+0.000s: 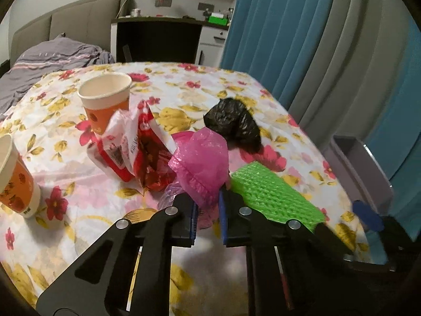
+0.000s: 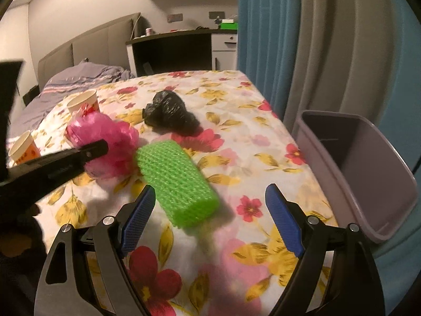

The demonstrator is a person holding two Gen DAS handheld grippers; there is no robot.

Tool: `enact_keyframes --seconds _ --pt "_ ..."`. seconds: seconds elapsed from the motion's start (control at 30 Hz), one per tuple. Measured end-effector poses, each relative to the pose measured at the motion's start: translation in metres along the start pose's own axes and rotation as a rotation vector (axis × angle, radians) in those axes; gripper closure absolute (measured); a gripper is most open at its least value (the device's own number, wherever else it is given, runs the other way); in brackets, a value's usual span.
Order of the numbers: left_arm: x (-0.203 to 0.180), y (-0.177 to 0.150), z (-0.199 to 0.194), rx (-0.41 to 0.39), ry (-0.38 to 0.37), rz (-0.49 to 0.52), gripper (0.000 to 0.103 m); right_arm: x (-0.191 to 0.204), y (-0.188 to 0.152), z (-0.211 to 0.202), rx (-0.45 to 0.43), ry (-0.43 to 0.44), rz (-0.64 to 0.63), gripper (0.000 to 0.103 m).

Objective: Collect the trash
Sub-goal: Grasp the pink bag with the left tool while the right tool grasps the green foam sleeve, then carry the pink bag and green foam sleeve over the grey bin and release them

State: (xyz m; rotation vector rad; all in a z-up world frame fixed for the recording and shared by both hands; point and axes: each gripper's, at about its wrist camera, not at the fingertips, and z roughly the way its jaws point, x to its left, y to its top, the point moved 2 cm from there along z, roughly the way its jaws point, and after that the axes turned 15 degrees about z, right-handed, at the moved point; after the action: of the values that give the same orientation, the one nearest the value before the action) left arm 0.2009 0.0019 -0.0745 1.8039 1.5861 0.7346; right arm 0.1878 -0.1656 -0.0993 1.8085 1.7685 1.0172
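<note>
While the left tongs point(image 1: 208, 208) pinch crinkly pink plastic point(image 1: 202, 155) (seemingly) — the right tongs point(image 2: 210, 216) gape over green foam mesh point(image 2: 176, 179).

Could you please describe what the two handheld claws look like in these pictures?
Both are alike. The left claw and the right claw each have two black plastic linkage fingers with triangular cut-outs and round silver pivot pins. Flat blue pads with a fine ribbed texture line the inner faces. No cables, labels or sleeves are visible.
</note>
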Motion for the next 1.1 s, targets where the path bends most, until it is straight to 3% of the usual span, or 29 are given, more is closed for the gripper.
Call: enact_keyframes --seconds 0.17,0.37,0.67,0.87,1.1 --pt "0.004 0.002 -0.038 -0.084 0.044 0.002 0.091 0.003 0.002 0.011 0.026 0.003 0.0 0.02" --pt "0.019 -0.01 -0.059 -0.1 0.105 -0.026 0.091 0.009 0.003 0.028 0.081 0.015 -0.009 0.027" --pt "0.022 -0.022 -0.059 -0.08 0.108 -0.032 0.091 0.014 -0.001 0.041 0.147 0.043 -0.026 0.054" --pt "0.019 -0.024 -0.061 -0.081 0.103 -0.027 0.091 0.018 -0.004 0.031 0.123 0.057 -0.059 0.085" --pt "0.01 -0.025 -0.067 -0.09 0.1 -0.015 0.091 0.009 -0.003 0.004 0.049 0.077 -0.025 0.089"
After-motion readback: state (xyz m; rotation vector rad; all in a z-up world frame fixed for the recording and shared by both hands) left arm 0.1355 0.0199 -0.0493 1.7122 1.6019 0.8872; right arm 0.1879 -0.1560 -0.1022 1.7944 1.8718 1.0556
